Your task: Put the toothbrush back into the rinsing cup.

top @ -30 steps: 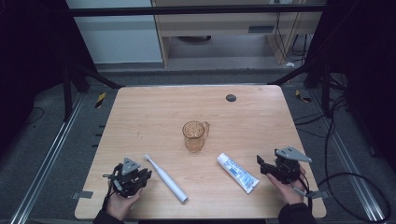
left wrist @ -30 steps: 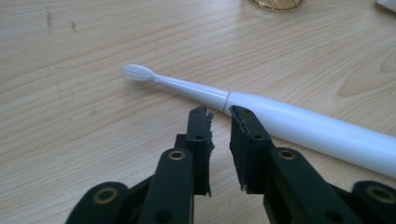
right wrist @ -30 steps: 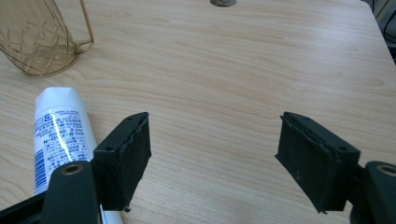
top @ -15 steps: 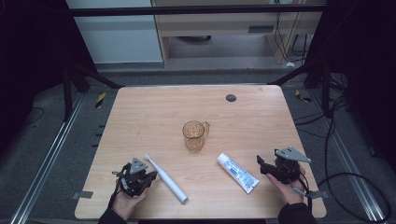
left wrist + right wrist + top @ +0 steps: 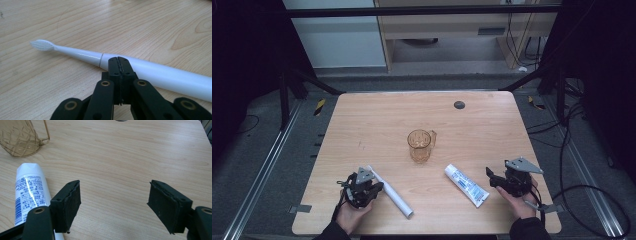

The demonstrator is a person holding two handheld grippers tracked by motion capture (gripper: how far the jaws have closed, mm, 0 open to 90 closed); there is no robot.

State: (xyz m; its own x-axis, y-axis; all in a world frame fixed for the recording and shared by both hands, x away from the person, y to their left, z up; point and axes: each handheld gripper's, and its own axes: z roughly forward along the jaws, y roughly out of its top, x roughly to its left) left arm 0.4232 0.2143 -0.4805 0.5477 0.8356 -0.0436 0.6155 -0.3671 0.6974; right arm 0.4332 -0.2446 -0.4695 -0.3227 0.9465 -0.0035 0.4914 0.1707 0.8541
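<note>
Left gripper (image 5: 119, 60): at the near left of the table, in a hand. Its two black jaws are pressed flat together with nothing between them. They have just been closing.
Toothbrush (image 5: 140, 68): white, lying flat on the wood just past the closed jaw tips. Its bristle head points away to the left in the left gripper view.
Right gripper (image 5: 113, 202): at the near right, in the other hand. Its jaws stand wide apart over bare wood.
Toothpaste tube (image 5: 30, 192): white, lying flat, just beside the right gripper's left jaw.
Cup (image 5: 419, 144): clear amber, with a handle, standing upright farther back in the middle.
Table (image 5: 377, 120): light wood.
</note>
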